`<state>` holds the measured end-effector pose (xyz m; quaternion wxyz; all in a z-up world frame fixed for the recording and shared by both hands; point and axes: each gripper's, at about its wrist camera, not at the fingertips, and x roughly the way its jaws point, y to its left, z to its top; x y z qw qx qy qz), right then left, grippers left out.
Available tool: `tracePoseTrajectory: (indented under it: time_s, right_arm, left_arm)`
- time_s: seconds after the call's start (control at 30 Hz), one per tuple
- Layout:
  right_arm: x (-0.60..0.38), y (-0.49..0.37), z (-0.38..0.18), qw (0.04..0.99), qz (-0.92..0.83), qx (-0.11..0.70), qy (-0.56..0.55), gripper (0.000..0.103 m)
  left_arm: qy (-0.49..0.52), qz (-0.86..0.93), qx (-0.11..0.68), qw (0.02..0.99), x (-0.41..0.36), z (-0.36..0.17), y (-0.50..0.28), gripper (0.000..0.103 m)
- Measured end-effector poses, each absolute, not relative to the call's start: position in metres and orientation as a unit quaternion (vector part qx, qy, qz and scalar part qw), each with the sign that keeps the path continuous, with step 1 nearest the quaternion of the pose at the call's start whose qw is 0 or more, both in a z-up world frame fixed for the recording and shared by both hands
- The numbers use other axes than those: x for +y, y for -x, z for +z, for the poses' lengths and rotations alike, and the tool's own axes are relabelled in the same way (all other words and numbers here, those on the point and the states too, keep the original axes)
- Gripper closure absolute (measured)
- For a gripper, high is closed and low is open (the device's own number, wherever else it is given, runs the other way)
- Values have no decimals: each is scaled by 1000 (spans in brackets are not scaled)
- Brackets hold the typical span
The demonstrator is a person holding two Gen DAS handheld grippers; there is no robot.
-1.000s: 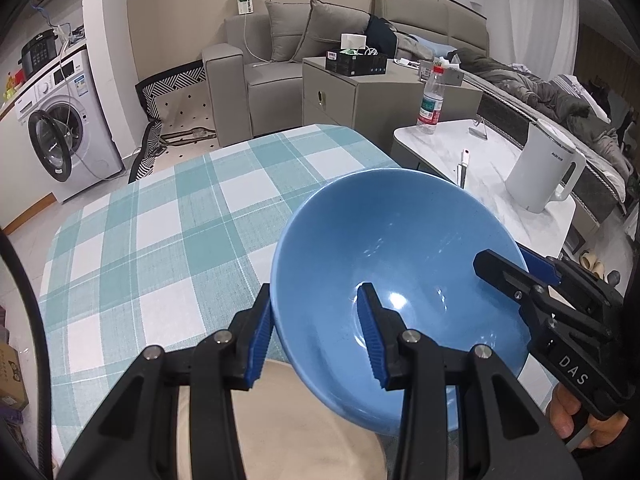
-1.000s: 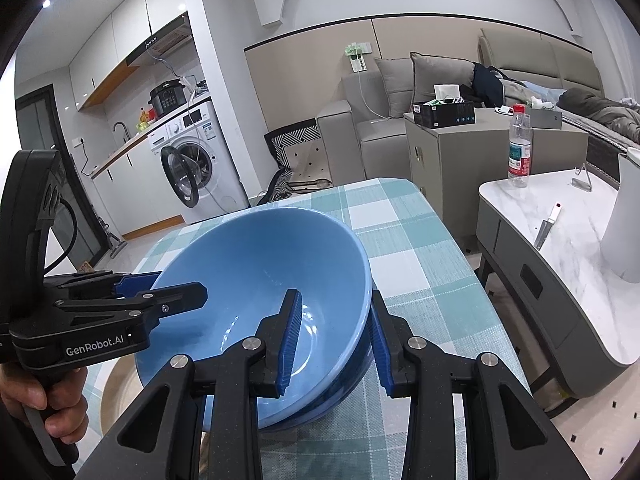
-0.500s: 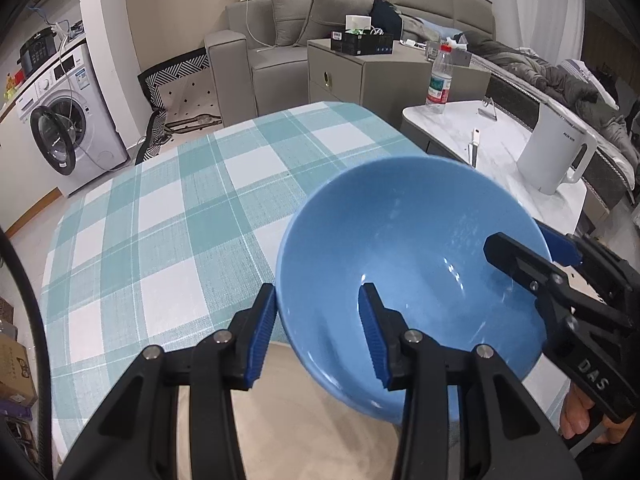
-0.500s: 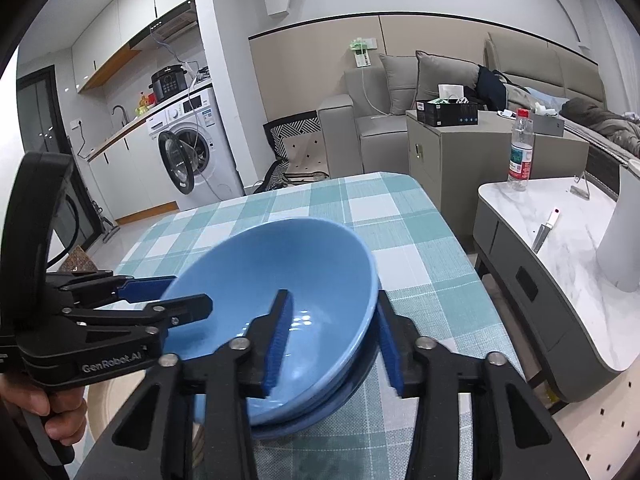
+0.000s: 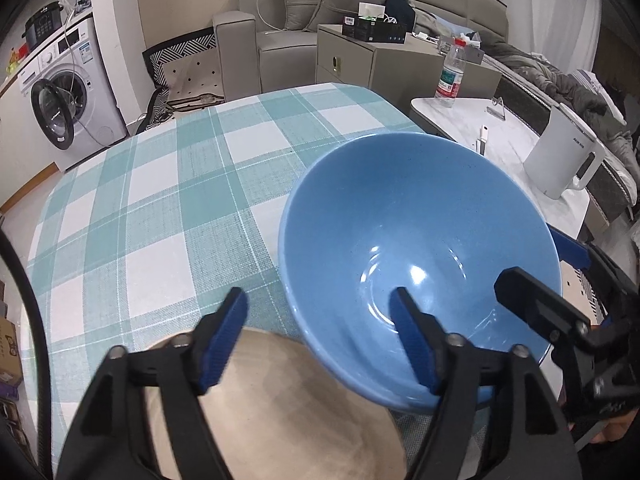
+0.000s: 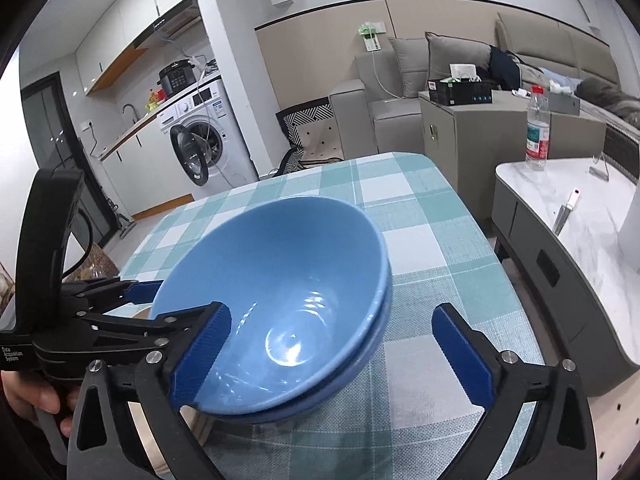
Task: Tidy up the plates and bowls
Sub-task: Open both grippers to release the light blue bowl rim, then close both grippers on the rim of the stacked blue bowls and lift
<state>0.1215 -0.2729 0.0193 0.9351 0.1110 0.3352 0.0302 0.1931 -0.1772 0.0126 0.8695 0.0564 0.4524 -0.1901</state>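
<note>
Now, table [image 5: 168, 200]: you have the checked cloth bare on the far side and a stack building at the near edge, so keep your work low and close to that edge.
Beige plate [image 5: 288, 408]: it lies flat just under your left gripper, beside the bowls; I judge it the next piece to sort, so don't drag a finger across it as you pull away.
Upper blue bowl [image 6: 280, 280]: it sits nested in the lower blue bowl [image 6: 360, 364], tipped a little toward your left side, not yet level by the look of it. Let it settle on its own before you leave.
Left gripper [image 5: 320, 340]: your fingers are spread wide, one outside the rim over the plate, the other inside the bowl near its wall. You are gripping nothing. Lift the inner finger straight up and clear of the rim, since a sideways exit could hook the wall and tilt the stack.
Right gripper [image 6: 332, 348]: also spread wide, one finger inside the bowl, one outside on the cloth side, holding nothing. Back it out along its own line, slowly.
Risk: two glazed bowls slide on each other easily; a nudge from either finger may skew the top one.
Step, as I judge it: release is made, withdrawal remains. Retreat one hand at a time and watch the rim stay quiet.
</note>
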Motion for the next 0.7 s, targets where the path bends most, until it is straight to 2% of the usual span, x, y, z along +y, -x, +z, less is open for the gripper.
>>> tracePoseTrajectory:
  time_s: [0.13, 0.27, 0.4, 0.47, 0.7]
  right_arm:
    - [-284, -122, 17, 932, 35, 332, -139, 1]
    - [-292, -122, 16, 933, 36, 323, -154, 0]
    - [-296, -121, 15, 936, 36, 313, -158, 0]
    - [-299, -120, 14, 937, 35, 304, -167, 0]
    - [-304, -124, 8, 928, 59, 314, -193, 0]
  left_arm:
    - [-43, -193, 447, 872, -171, 16, -194, 21]
    - [-24, -193, 437, 878, -164, 21, -194, 6]
    - [-15, -201, 434, 878, -160, 22, -193, 5]
    - [-10, -204, 434, 877, -159, 21, -193, 0]
    - [6, -209, 432, 877, -160, 18, -191, 0]
